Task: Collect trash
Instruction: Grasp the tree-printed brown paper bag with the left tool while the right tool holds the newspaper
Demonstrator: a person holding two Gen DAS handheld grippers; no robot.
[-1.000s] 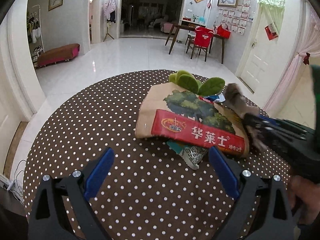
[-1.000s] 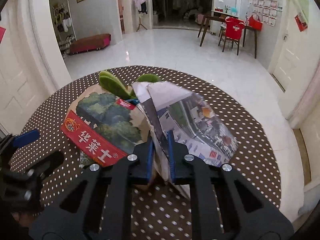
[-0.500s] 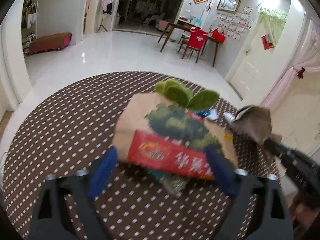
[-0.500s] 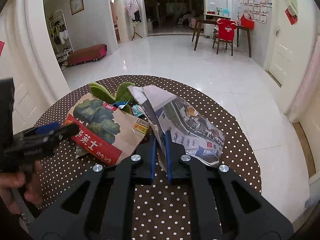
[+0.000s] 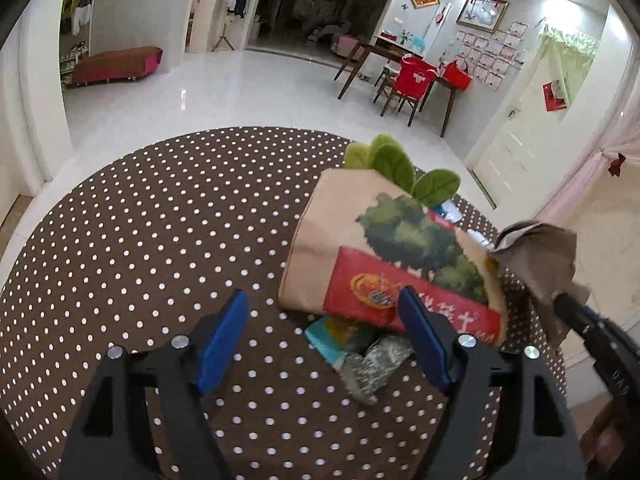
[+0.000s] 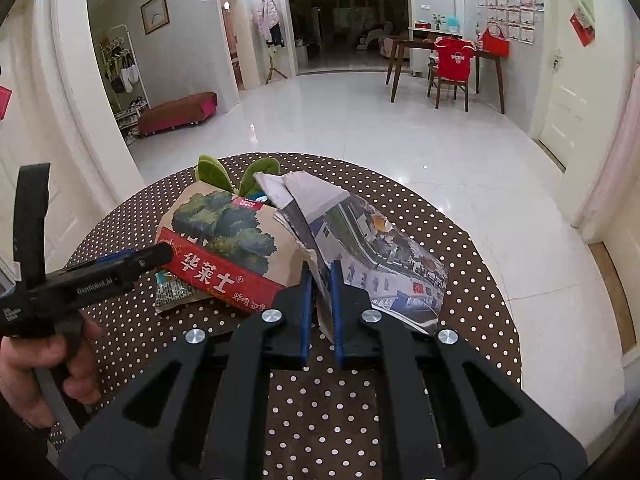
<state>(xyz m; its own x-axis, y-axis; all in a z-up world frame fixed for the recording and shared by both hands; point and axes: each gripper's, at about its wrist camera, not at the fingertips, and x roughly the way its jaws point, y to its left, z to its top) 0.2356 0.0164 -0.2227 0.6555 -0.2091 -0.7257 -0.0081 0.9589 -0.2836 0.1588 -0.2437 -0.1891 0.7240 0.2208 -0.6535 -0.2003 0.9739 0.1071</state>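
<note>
While pinched flat between the pads of the right gripper (image 6: 319, 300), folded newspaper sheet (image 6: 372, 240) held lifted over the right half of the dotted table (image 5: 140, 240), just beside the paper bag (image 5: 384, 256) lying toward the far right edge; left gripper (image 5: 324, 344) spread wide and empty, nearer to the bag's near end, where small wrappers (image 5: 360, 348) poke out straight ahead between its fingers
</note>
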